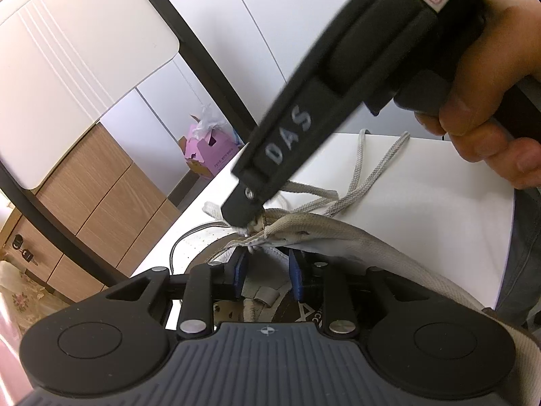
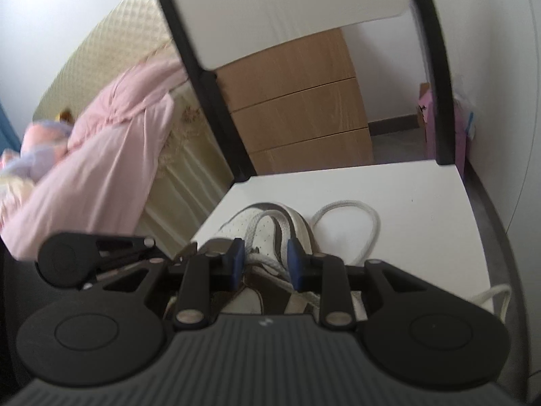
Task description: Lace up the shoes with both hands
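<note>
From the left wrist, the shoe (image 1: 270, 264) sits on the white table (image 1: 422, 196), right under and just ahead of the left gripper (image 1: 268, 270). Its blue pads (image 1: 295, 275) stand a narrow way apart, over the shoe's opening, with the tongue and a grey loop between them; I cannot tell if they press on anything. The collar of the shoe curves off to the right of the pads. The right gripper (image 1: 241, 215) comes down slantwise from the upper right, held in a hand (image 1: 487, 101), and its tip touches the laces (image 1: 338, 199) where they bunch at the top of the shoe. Loose lace ends trail away across the table beyond it.

From the right wrist, the shoe (image 2: 270, 226) lies toe away, directly beneath the right gripper (image 2: 265, 262). The pads (image 2: 293, 264) are a narrow way apart, with lace (image 2: 345, 216) crossing between them; whether they grip it is not clear. A loop of lace lies on the table (image 2: 422, 209) just right of the toe.
</note>
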Available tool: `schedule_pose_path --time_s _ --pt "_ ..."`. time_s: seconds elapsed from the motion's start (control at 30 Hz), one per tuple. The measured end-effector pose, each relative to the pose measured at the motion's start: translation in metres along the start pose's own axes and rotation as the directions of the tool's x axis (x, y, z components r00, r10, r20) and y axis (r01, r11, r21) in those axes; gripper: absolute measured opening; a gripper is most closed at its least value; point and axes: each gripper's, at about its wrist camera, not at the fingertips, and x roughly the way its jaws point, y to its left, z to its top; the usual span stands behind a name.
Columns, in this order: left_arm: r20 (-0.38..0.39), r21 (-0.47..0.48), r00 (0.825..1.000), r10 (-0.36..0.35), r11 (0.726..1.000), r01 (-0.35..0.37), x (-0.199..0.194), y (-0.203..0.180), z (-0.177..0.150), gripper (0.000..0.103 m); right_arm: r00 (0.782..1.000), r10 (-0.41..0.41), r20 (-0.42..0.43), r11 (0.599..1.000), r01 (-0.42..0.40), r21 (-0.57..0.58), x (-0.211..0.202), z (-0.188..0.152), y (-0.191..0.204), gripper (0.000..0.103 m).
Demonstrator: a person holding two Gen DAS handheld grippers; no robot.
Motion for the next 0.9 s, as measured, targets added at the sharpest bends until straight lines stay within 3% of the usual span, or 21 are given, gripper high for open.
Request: schedule_pose_path --time_s 0.13,0.3,0.73,0.9 --pt "0.001 -0.006 1.000 -0.007 1.000 0.007 0.001 0.000 0.001 0.031 0.999 0.003 -0.035 0.999 -0.004 -0.042 0.004 -0.002 -0.002 0.029" --pt "0.019 -0.019 1.000 -0.020 1.000 0.020 -0.001 0.002 0.001 0.037 0.998 0.044 -0.050 0.999 -0.043 0.022 0.006 0.000 -0.015 0.030" --pt "0.040 -0.047 0.999 -0.027 0.998 0.029 0.003 -0.002 0.001 0.037 0.993 0.101 -0.053 0.988 -0.094 0.124 0.008 0.000 -0.025 0.031" --pt "0.050 -0.055 0.998 -0.031 0.998 0.033 -0.001 0.013 -0.010 0.037 0.992 0.111 -0.059 0.984 -0.102 0.145 0.009 0.001 -0.026 0.031"
